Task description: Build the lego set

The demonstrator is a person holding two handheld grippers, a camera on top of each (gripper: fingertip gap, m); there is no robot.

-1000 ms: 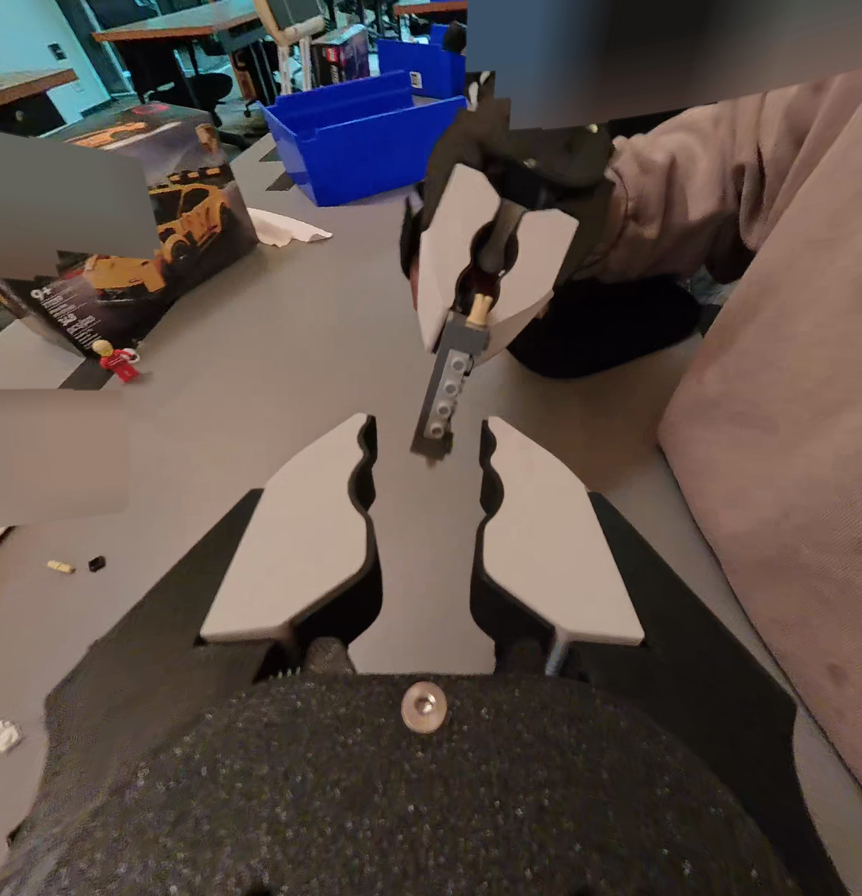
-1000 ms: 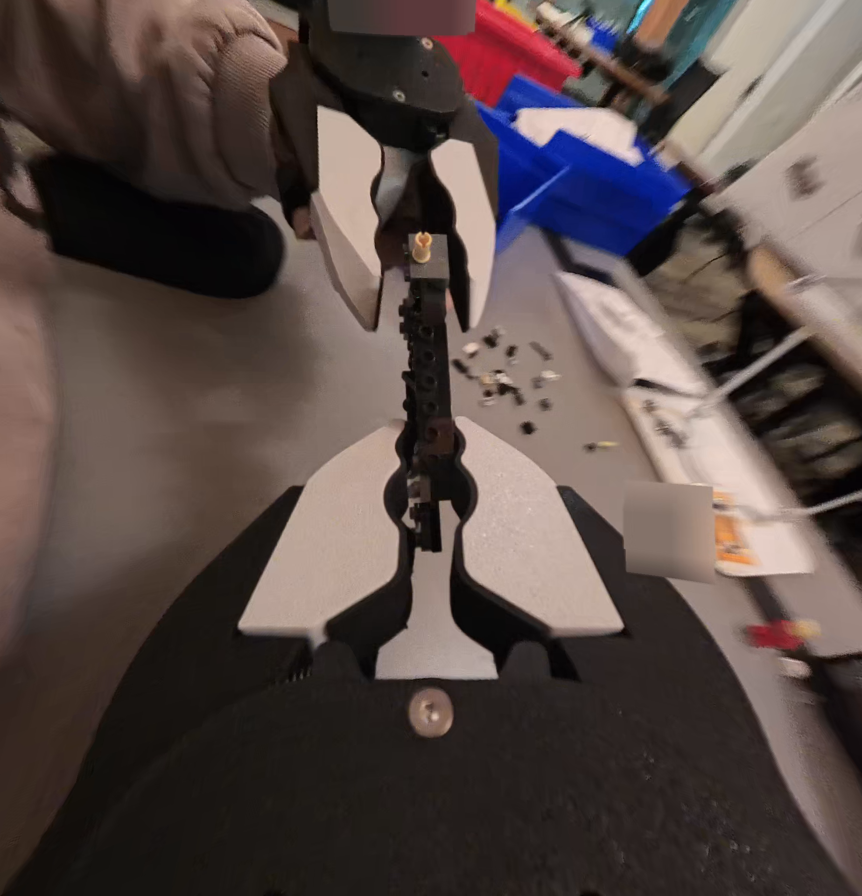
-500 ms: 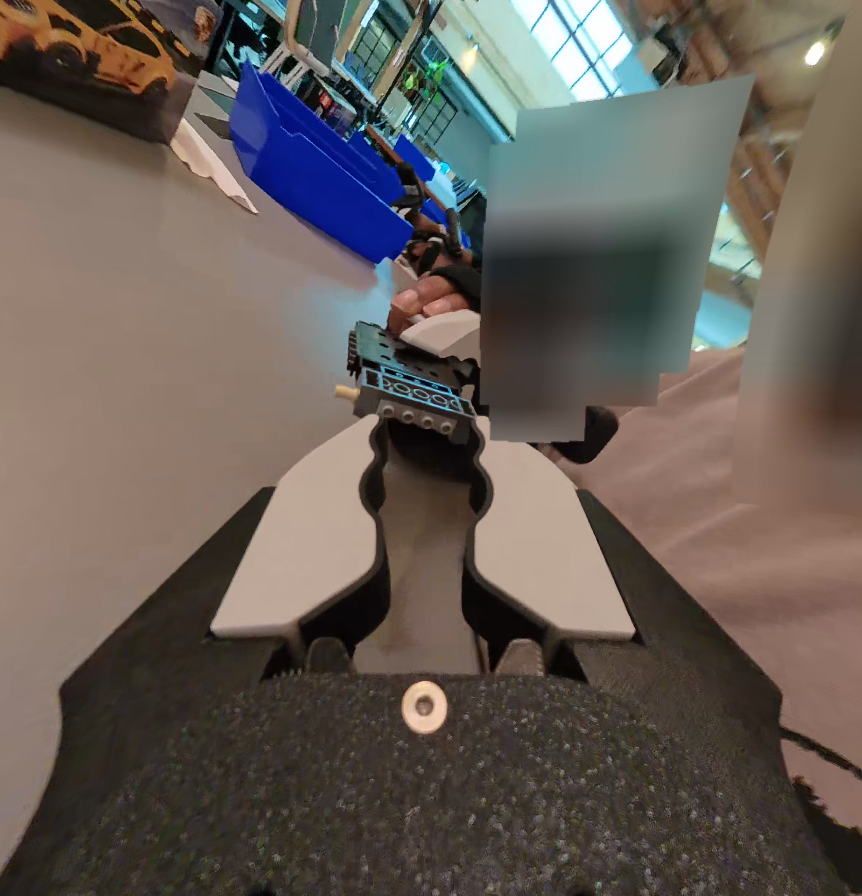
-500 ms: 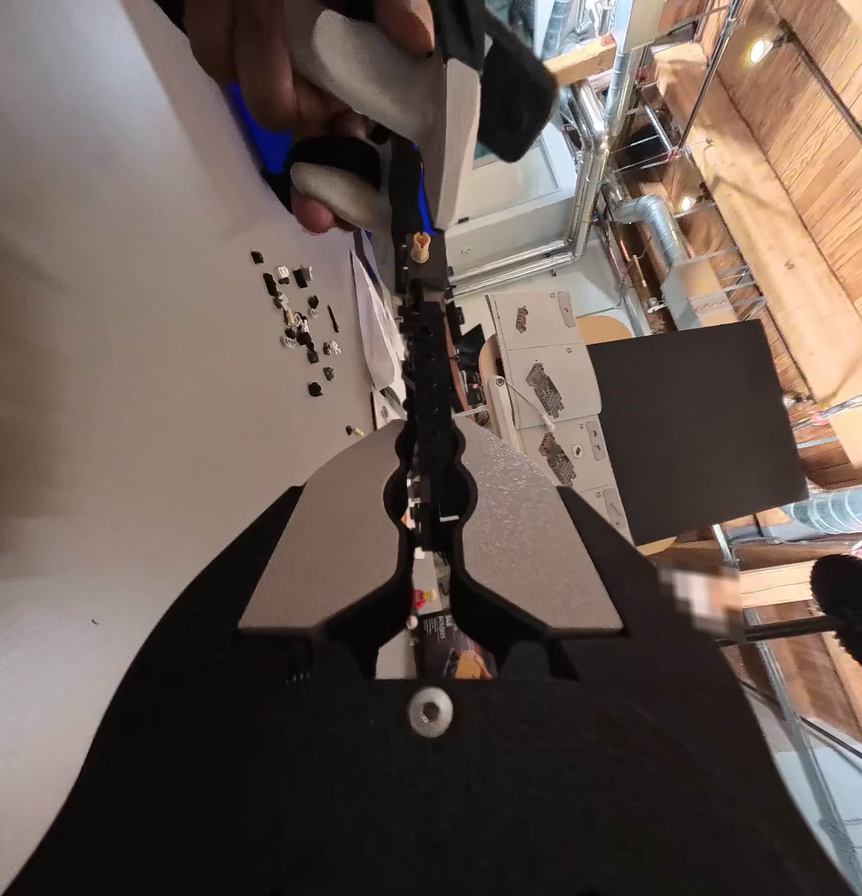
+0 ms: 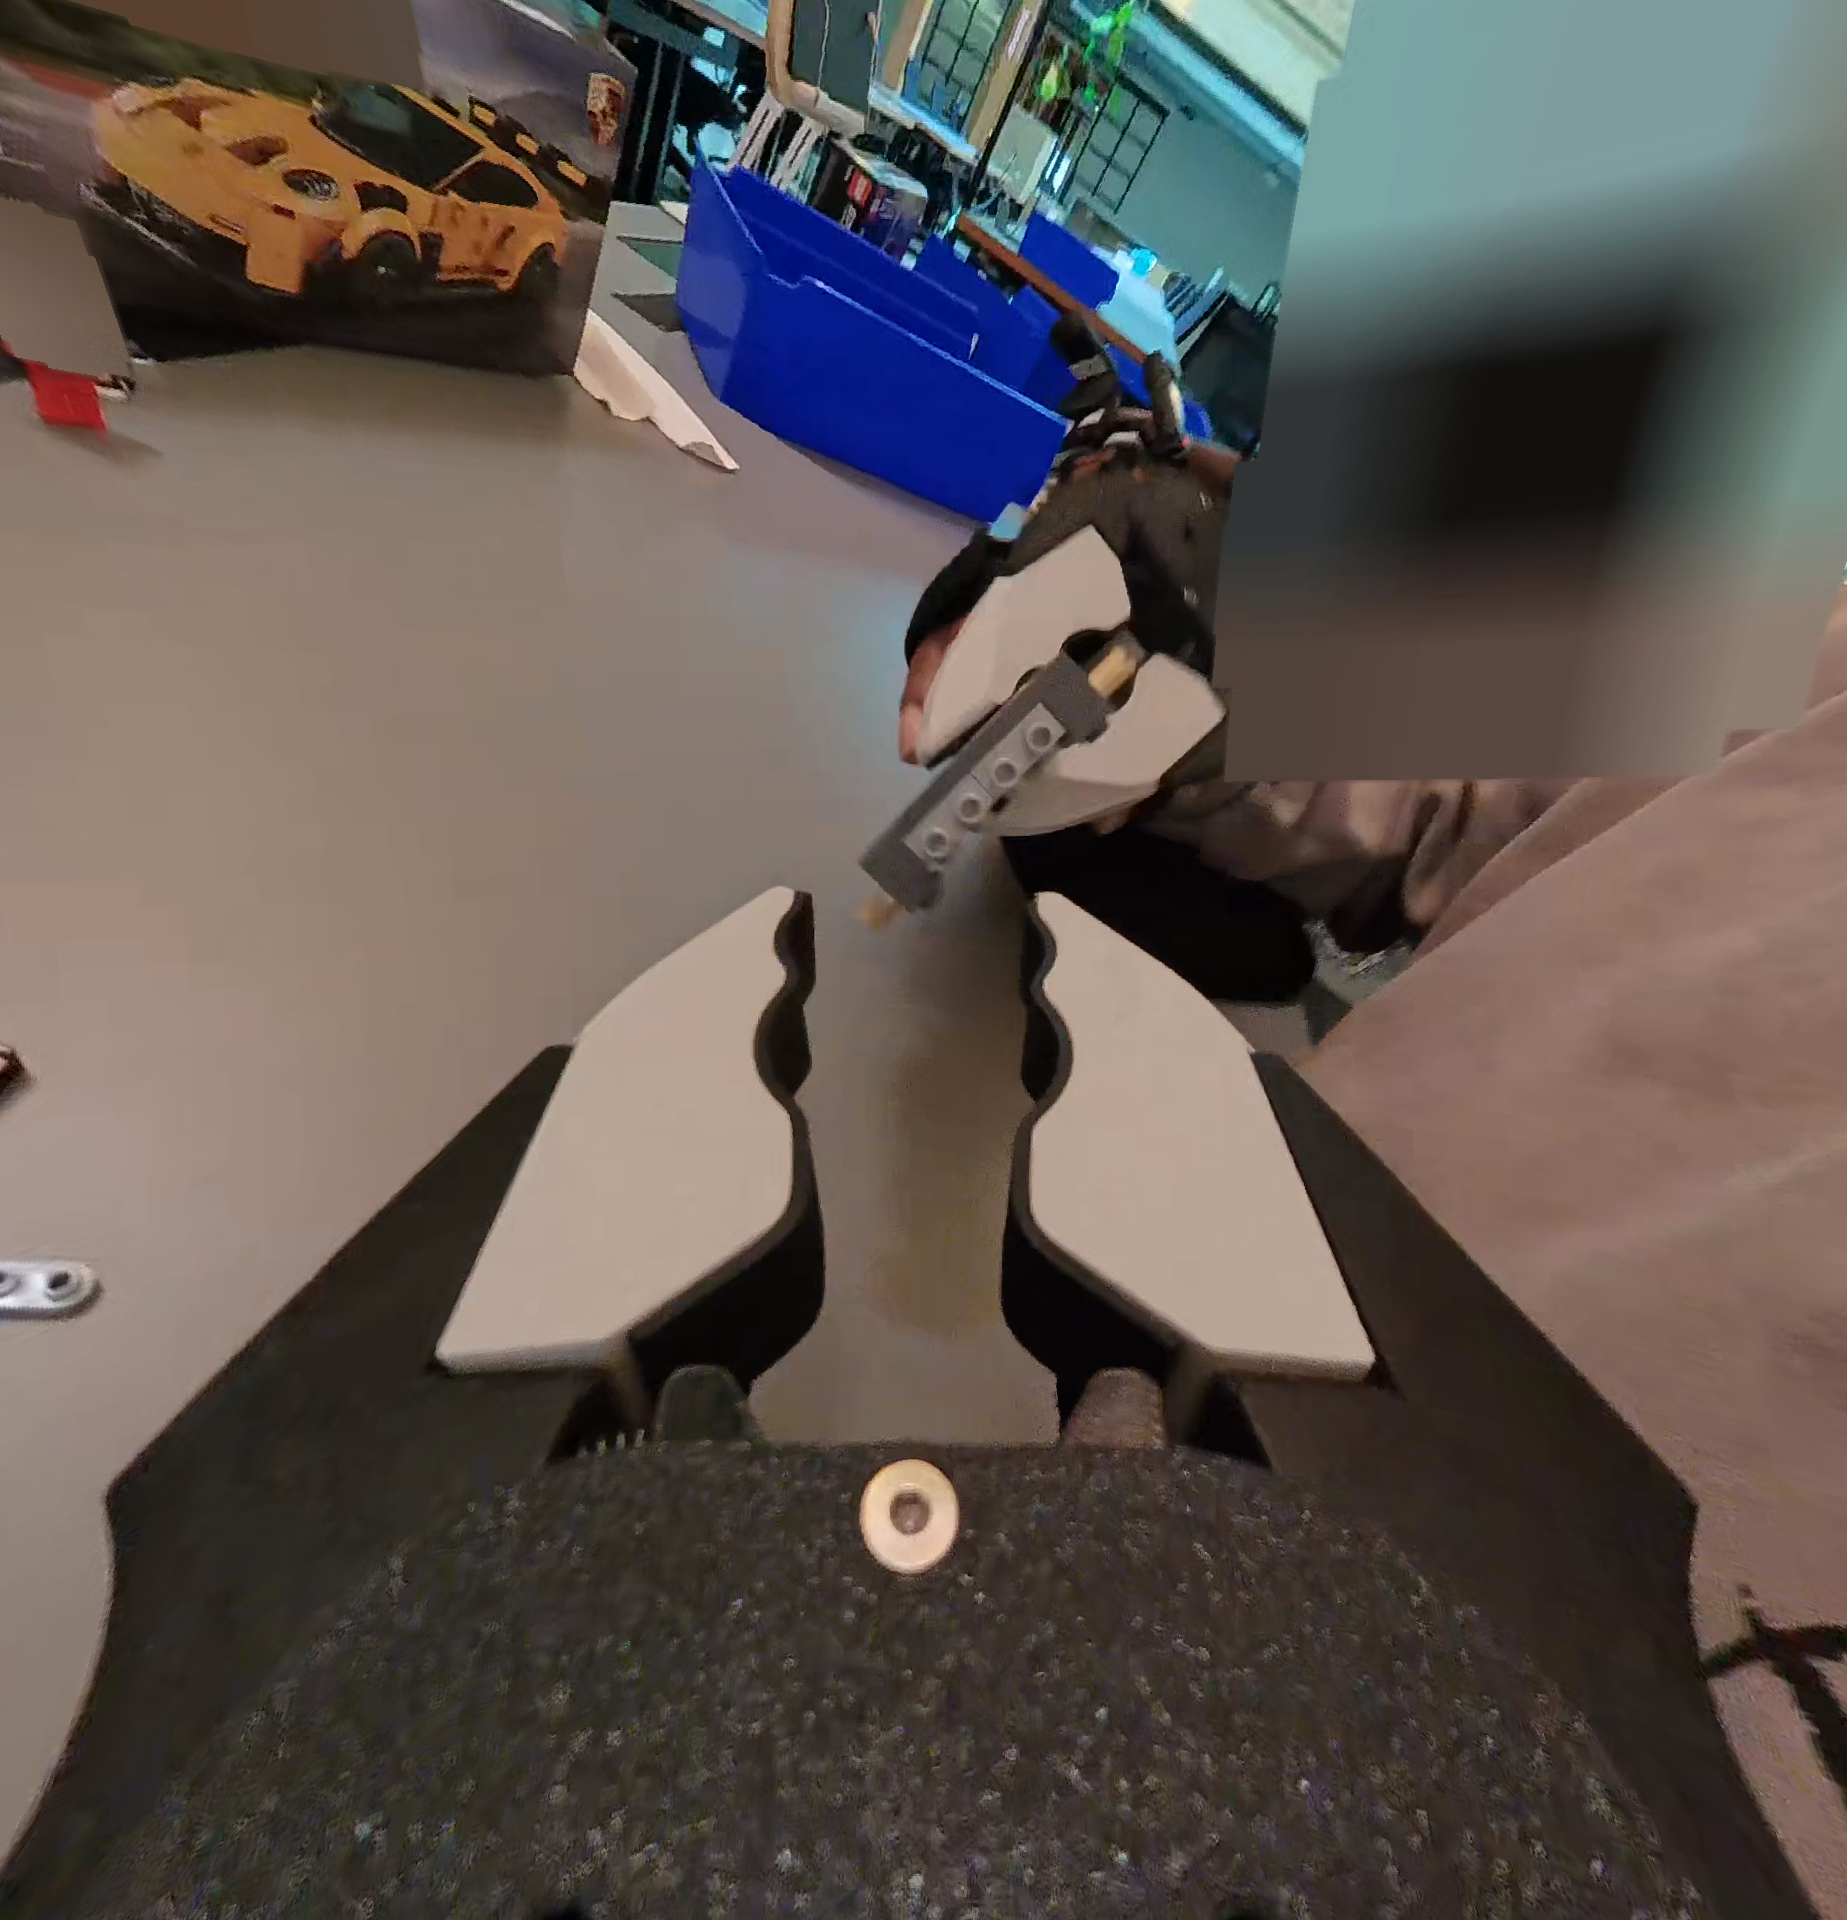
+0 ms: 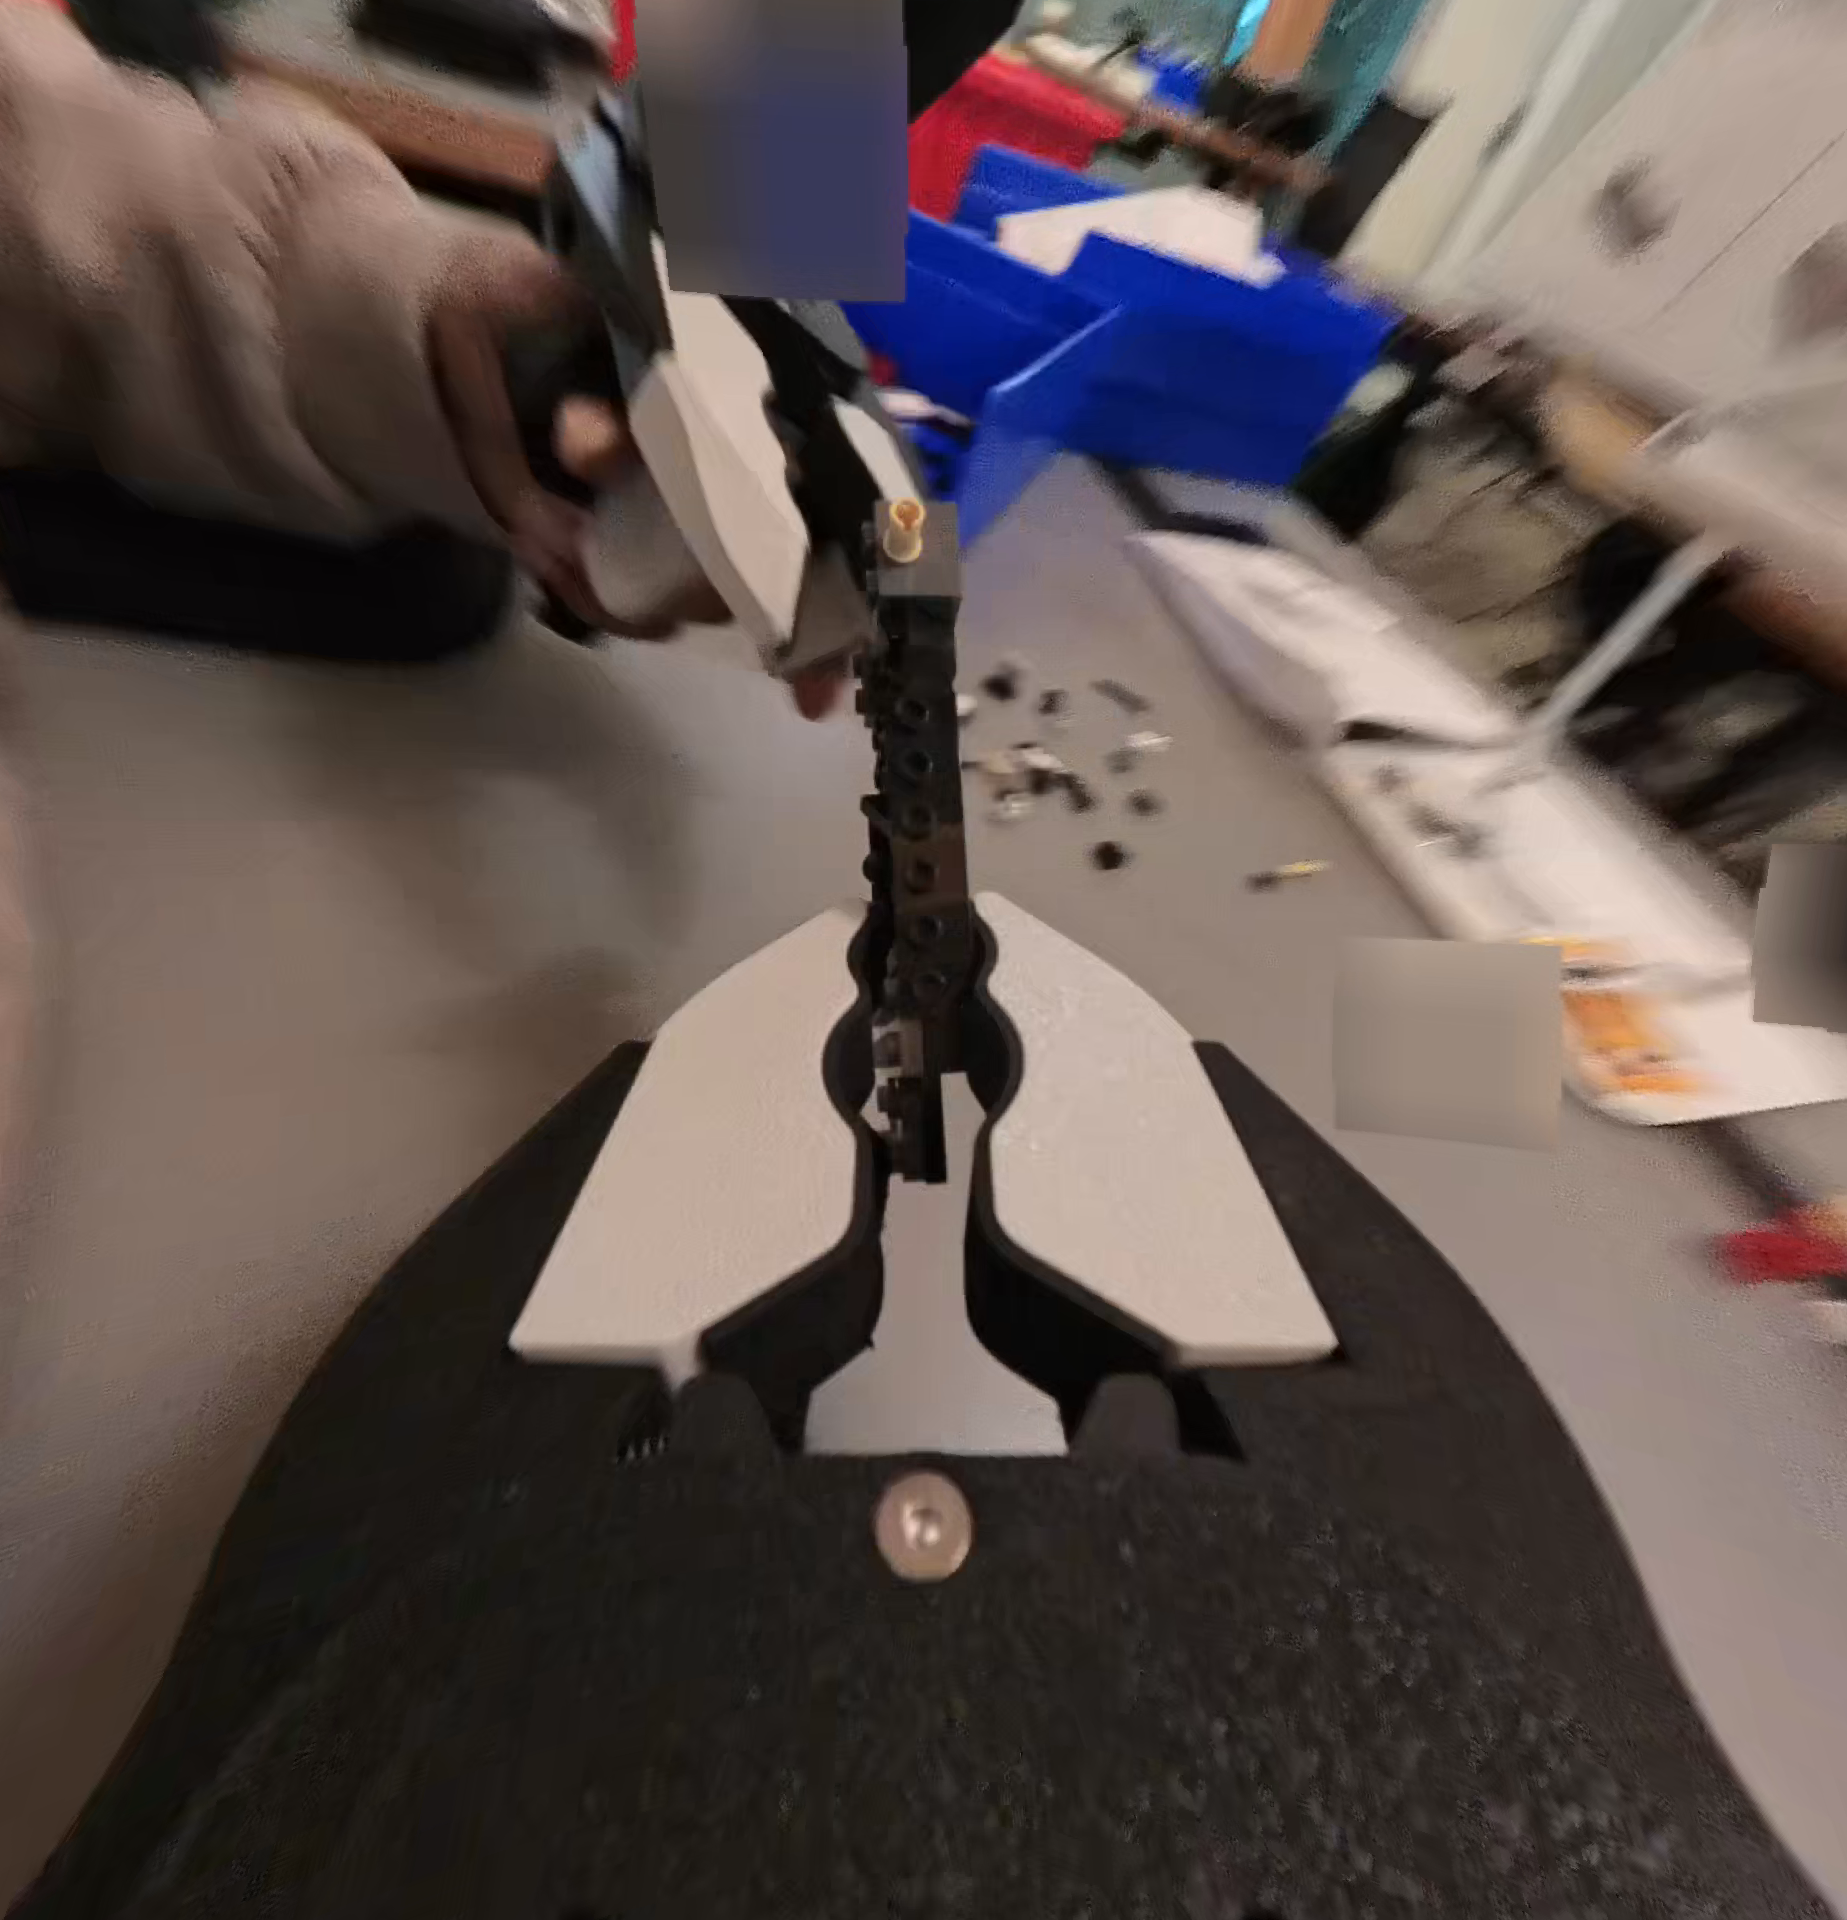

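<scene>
My right gripper (image 6: 917, 914) is shut on a long black and grey lego assembly (image 6: 914, 790) and holds it above the grey table (image 6: 379, 935). A tan pin (image 6: 903, 525) sticks out of the assembly's far grey end. In the left wrist view the same assembly (image 5: 976, 800) slants down from the right gripper (image 5: 1044, 717), its tan pin tip (image 5: 883, 912) just beyond my left gripper (image 5: 919, 914). The left gripper is open and empty. It also shows in the right wrist view (image 6: 784, 488), beside the assembly's far end.
A lego box with a yellow car (image 5: 327, 208) and blue bins (image 5: 846, 343) stand at the back. Loose small pieces (image 6: 1064, 748) and an instruction booklet (image 6: 1418, 748) lie right of the assembly. Grey pieces (image 5: 25, 1288) lie at the left. A person's sleeve (image 5: 1573, 1039) fills the right. Spacing between my two grippers at the tips: around 6 centimetres.
Half a second ago both grippers were tilted up with the left jaws at the assembly's end. Now both are level over the table and the left gripper is clear of the assembly, jaws wider apart.
</scene>
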